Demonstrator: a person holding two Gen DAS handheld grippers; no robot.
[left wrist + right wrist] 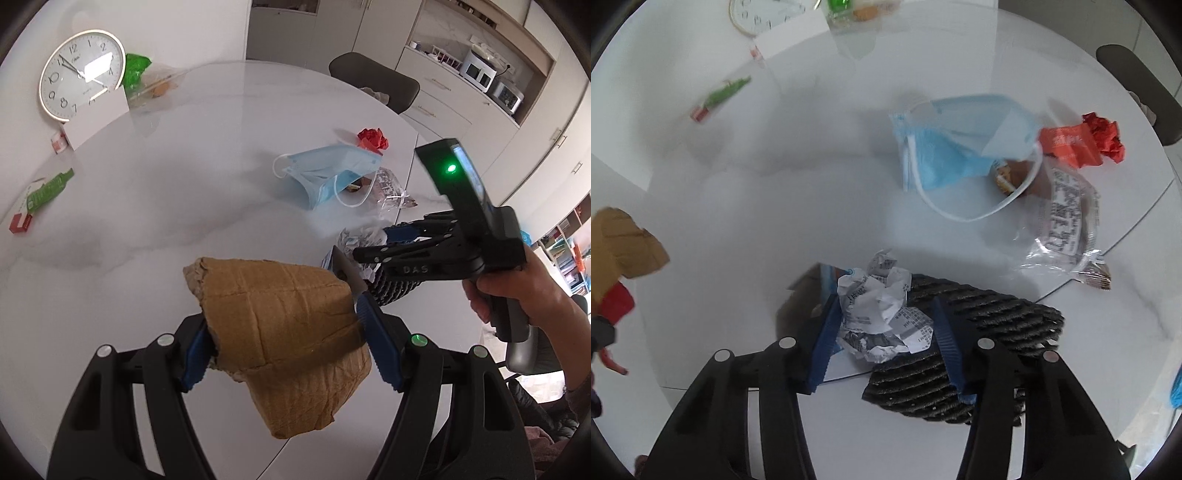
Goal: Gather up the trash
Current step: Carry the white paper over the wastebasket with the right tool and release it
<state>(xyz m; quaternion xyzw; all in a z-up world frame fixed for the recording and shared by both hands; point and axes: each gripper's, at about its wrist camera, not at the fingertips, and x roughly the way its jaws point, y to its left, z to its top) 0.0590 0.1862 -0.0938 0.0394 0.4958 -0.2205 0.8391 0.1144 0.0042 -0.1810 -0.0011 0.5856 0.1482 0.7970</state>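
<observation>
My left gripper [284, 328] is shut on a torn piece of brown cardboard [280, 325] and holds it above the white table [147, 229]. My right gripper [882, 328] is shut on a crumpled white paper ball [882, 314], over a dark woven mat [979, 332] near the table's edge. It shows in the left wrist view [373, 245] to the right of the cardboard. A blue face mask [328, 173] [960, 147], a crumpled red wrapper [373, 138] [1100, 136] and a clear plastic food bag [1067, 218] lie together further along the table.
A wall clock [79, 75] leans at the table's far side beside a green-and-clear bag [147, 77]. A green and red box [40, 195] [718, 98] lies on the left. A dark chair [376, 79] stands behind the table. Cabinets and appliances line the back wall.
</observation>
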